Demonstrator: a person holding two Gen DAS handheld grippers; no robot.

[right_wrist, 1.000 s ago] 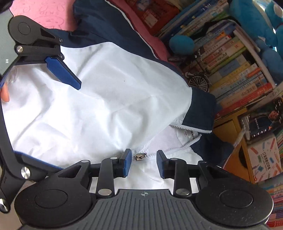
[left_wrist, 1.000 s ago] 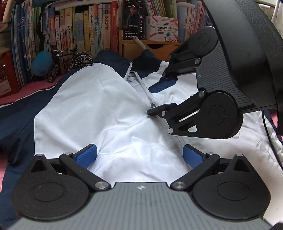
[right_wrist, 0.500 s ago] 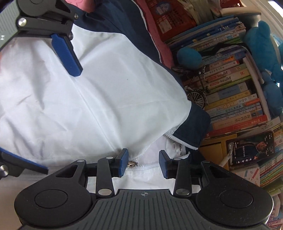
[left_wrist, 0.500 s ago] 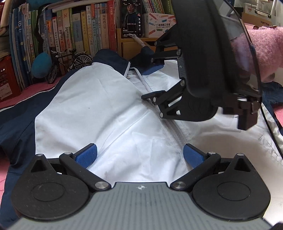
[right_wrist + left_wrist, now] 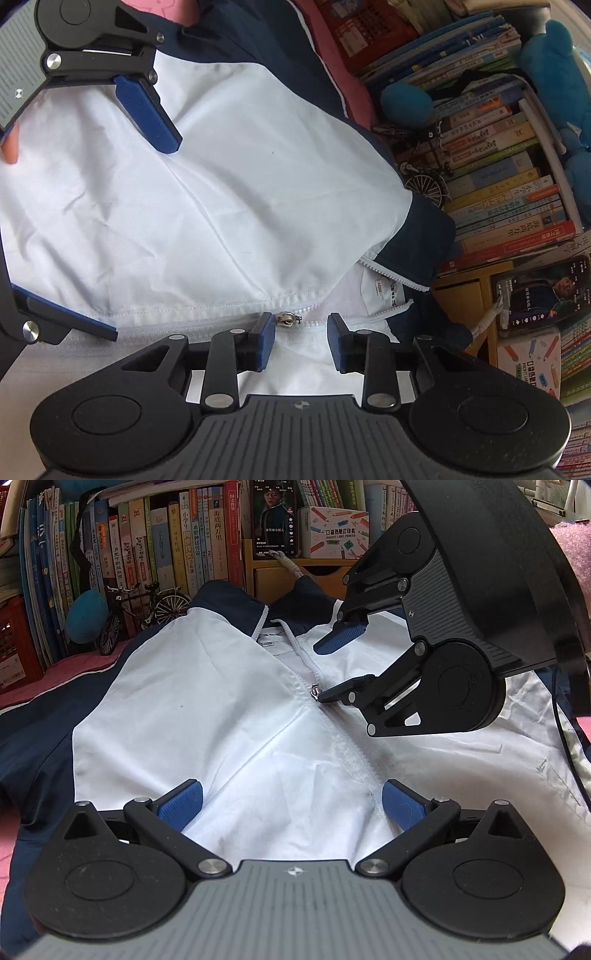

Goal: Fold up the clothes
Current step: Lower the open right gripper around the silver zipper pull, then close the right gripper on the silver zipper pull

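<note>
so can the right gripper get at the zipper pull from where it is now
Probably yes. The zipper pull lies between the right gripper's pads, near the left one, with nothing covering it. The jaws are closing but not yet pressing it. The left gripper sits lower on the jacket, clear of it.

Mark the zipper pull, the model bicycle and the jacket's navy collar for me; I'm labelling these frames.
zipper pull (image 5: 289,318): right wrist view, on its metal body.
model bicycle (image 5: 142,611): left wrist view, on its frame.
navy collar (image 5: 227,607): left wrist view, on its left flap.
</note>
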